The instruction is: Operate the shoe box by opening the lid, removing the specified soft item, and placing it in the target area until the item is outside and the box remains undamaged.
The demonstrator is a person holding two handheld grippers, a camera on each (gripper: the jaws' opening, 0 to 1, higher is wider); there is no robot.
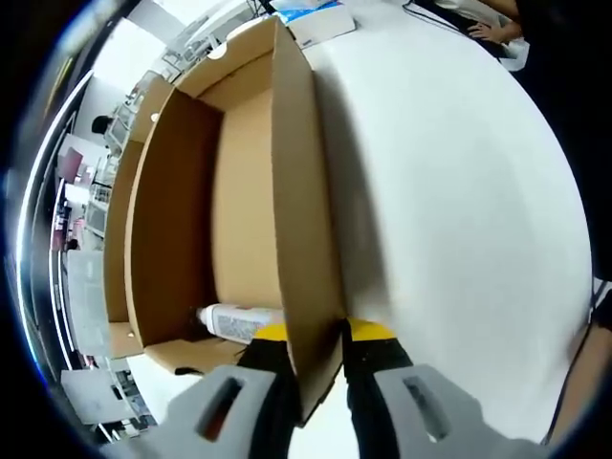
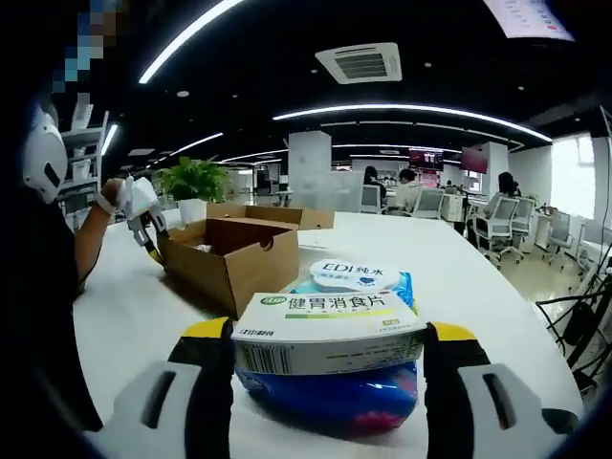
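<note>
Pinching the shoe box (image 1: 287, 210) wall between its jaws, the left gripper (image 1: 311, 335) steadies it while the right gripper (image 2: 328, 349) clamps the blue wipes pack (image 2: 335, 382) and a white carton (image 2: 325, 335) above the table (image 2: 478, 287).

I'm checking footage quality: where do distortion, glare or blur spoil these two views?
Left gripper view: fisheye bends the cardboard box walls, the white table is nearly washed out, and the gripper looks soft. Right gripper view: ceiling light strips curve and glare, while the medicine box stays sharp.
</note>
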